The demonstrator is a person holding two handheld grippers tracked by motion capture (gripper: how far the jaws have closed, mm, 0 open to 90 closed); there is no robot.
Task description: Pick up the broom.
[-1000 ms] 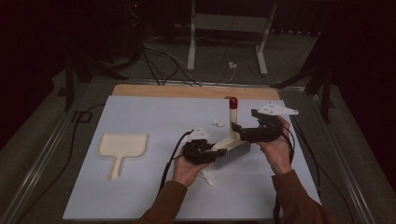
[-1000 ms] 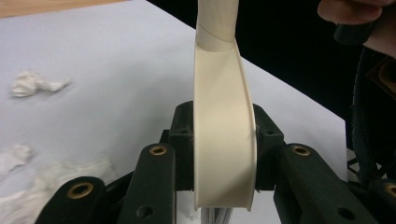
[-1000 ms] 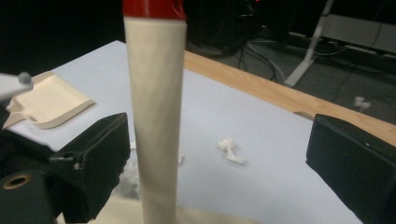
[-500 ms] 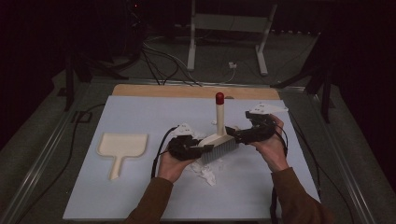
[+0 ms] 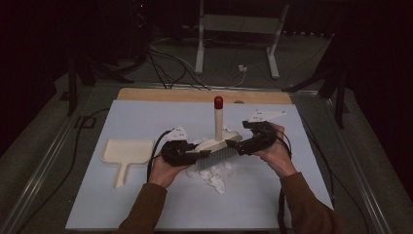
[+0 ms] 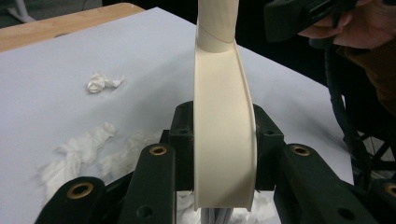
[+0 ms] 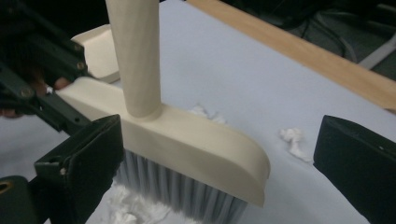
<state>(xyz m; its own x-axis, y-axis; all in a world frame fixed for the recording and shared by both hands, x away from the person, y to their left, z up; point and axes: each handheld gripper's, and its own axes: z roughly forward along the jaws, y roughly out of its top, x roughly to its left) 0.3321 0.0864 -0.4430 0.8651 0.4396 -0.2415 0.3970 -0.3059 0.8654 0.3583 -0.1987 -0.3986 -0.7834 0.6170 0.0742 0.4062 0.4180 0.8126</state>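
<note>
Change: since the earlier high view, the brush (image 5: 217, 145) and both hands have shifted left across the sheet, and its handle now stands upright over the paper scraps.
Brush: cream plastic head, long and curved in the back, with grey bristles (image 7: 184, 193) pointing down; a pale round handle rises from the head and ends in a red cap (image 5: 218, 102).
Brush place: near the middle of the white sheet (image 5: 146, 117), bristles over a heap of crumpled white paper scraps (image 5: 212, 174).
Left gripper: left gripper (image 6: 223, 140) is closed tight on the left end of the brush head, 1 black jaw pressed on each side of it.
Right gripper: right gripper (image 7: 224, 163) stands wide apart around the right end of the head; its jaws have just closed a little from their widest, the head lies between them, and the right jaw is clear of it, so there is no grip.
Dustpan: cream dustpan (image 5: 125, 153) lies flat at the left of the sheet, well apart from the brush, handle toward the near edge; nothing lies in its tray.
Scraps: most lie under and just near of the bristles; 1 small piece (image 7: 293, 140) sits apart on the sheet, beyond the right end of the brush.
Board: a wooden strip (image 5: 160, 94) runs along the far edge of the sheet.
</note>
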